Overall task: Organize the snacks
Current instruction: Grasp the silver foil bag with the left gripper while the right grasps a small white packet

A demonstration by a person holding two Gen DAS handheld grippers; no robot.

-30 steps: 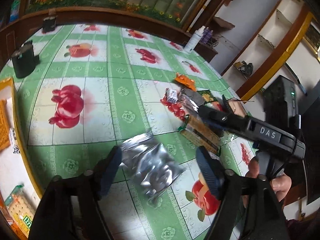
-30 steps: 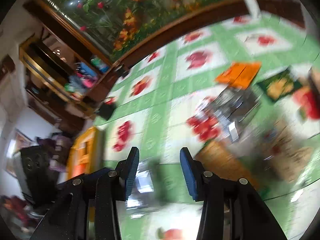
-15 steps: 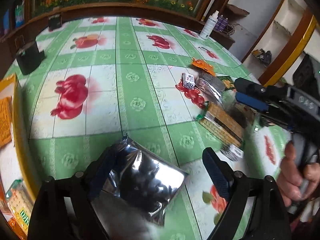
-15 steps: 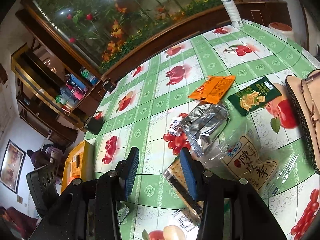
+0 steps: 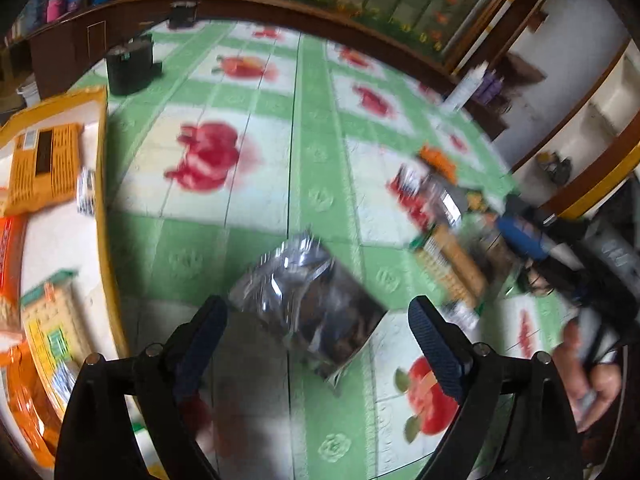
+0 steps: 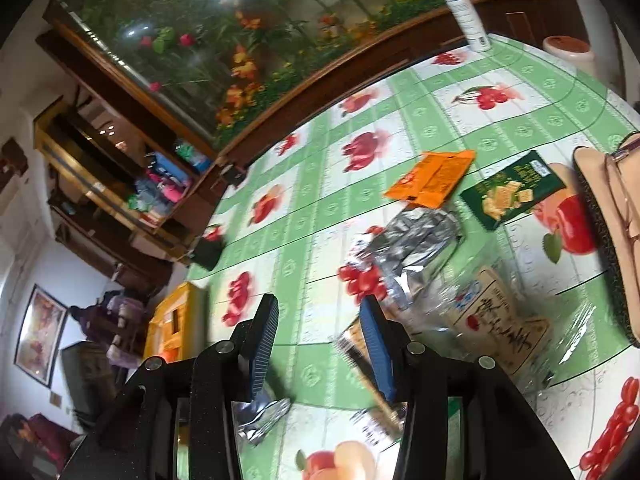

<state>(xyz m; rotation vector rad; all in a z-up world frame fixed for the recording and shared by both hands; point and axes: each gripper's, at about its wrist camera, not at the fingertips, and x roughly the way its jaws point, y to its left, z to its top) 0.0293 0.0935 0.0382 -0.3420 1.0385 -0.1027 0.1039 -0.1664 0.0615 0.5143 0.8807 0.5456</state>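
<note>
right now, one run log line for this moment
left tool: opening, silver pouch between pads | right tool: empty, over table | yellow tray: partly filled

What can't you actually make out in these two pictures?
- Left wrist view: motion blur hides any print on the silver pouch between the opening left claw.
- Same view: the yellow tray is cut off at the left edge.
- Right wrist view: the right claw covers the cracker pack.
</note>
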